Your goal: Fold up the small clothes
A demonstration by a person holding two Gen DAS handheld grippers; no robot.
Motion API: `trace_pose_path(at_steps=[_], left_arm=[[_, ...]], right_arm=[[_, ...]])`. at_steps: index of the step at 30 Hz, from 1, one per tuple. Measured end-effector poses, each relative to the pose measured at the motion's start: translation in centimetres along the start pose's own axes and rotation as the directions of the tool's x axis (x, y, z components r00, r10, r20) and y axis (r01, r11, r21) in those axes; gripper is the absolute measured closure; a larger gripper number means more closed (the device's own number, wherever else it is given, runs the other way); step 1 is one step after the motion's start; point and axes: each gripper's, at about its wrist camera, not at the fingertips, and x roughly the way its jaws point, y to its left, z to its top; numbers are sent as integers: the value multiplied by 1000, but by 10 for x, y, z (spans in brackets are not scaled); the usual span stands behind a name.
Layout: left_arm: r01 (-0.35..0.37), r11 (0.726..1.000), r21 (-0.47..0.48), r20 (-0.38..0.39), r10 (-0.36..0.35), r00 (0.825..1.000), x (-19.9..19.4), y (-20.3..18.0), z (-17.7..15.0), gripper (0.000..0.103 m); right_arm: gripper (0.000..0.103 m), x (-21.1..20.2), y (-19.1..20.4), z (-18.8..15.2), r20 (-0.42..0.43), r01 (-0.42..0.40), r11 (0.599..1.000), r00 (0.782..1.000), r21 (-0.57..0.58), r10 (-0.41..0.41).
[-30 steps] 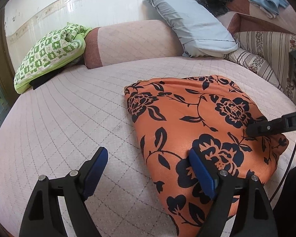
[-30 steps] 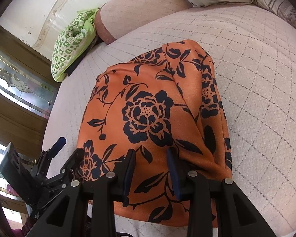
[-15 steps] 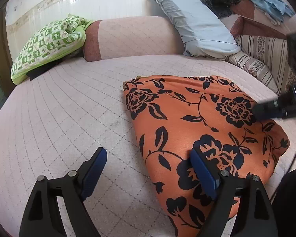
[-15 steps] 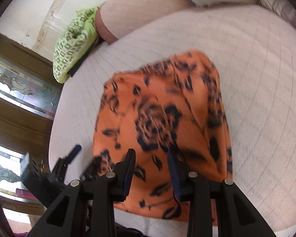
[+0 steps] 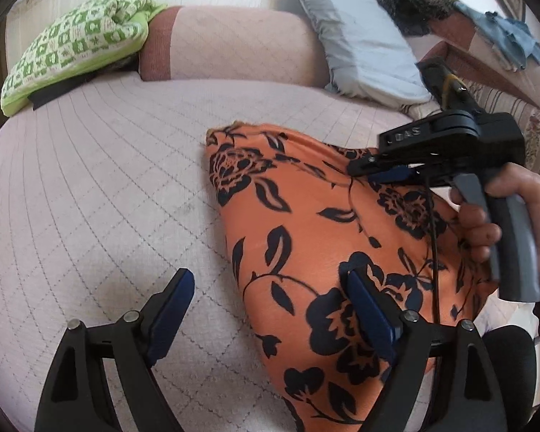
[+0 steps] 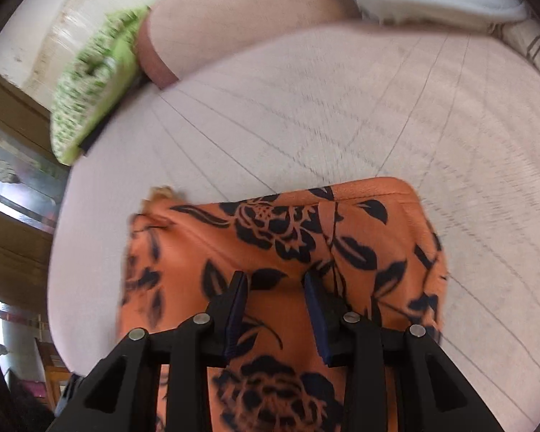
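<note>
An orange garment with black flowers (image 5: 306,230) lies folded on the pale quilted bed (image 5: 97,180). My left gripper (image 5: 270,309) is open wide at the garment's near left edge, its right finger over the cloth, its left finger over bare bed. My right gripper (image 5: 374,171), held in a hand, hovers over the garment's far right part. In the right wrist view the right gripper (image 6: 275,288) is partly open above the cloth (image 6: 284,237) with nothing between its fingers. That view is motion-blurred.
A green checked pillow (image 5: 75,46) lies at the far left, a pink bolster (image 5: 230,46) at the back, a grey pillow (image 5: 360,54) at the back right. A striped cushion (image 5: 536,133) and piled clothes (image 5: 507,36) sit on the right.
My right gripper has moved forward over the garment toward its far edge, fast enough to blur its view. My left gripper has stayed open at the near left edge.
</note>
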Motion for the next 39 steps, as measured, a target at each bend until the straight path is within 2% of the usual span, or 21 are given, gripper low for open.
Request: trace_pose_path(at_steps=[2,5,11,14,16,18,23,26,28,30,34,37,39], left_arm=[[3,1000,-18,-14,-4,1000,4,2,1,10],[18,999,-43,-26,-19,999,5,5,1,10],[24,1000,-20,-29,-25,999,4,-1,-2,10],[28,1000,-12,-29,-28,999,3,-2,-3,10],[25,1000,-5,-28,-25,999,4,-4,-5,10],[18,1000,-1,-27,-18,999,5,-5,-6,10],[55,998,-29,-25,-56,998,11,-4,-10,10],[90,994,-63,-9,-91,996,13,-1,-14,8],[97,991,-87,4,-98,995,14,1,-17,5],[102,989,-107,12,-101,995,14,4,-19,3],[102,987,-123,29,-99,995,11,5,-23,3],[96,984,-147,23,-94,995,7,8,-27,3],[94,979,-182,16,-92,996,2,11,-32,3]], right_arm=[[66,5,4,6,10,11,1000,1000,-26,-11],[66,4,17,17,-28,52,997,998,-50,-53],[65,-6,74,26,-23,-76,980,997,-182,73],[65,11,96,26,-67,-96,969,994,-228,83],[65,35,108,25,-125,-73,961,991,-267,40],[64,56,111,26,-171,-51,963,985,-264,5],[65,60,102,40,-149,-102,980,986,-174,76],[65,38,97,33,-94,-121,981,990,-149,108],[65,11,87,22,-41,-173,977,985,-128,169],[65,-16,76,9,8,-187,975,982,-117,189],[65,-69,45,-25,87,-134,984,986,-119,145],[64,-88,25,-54,102,-97,991,989,-90,107],[64,-98,2,-72,101,-103,993,989,-52,108]])
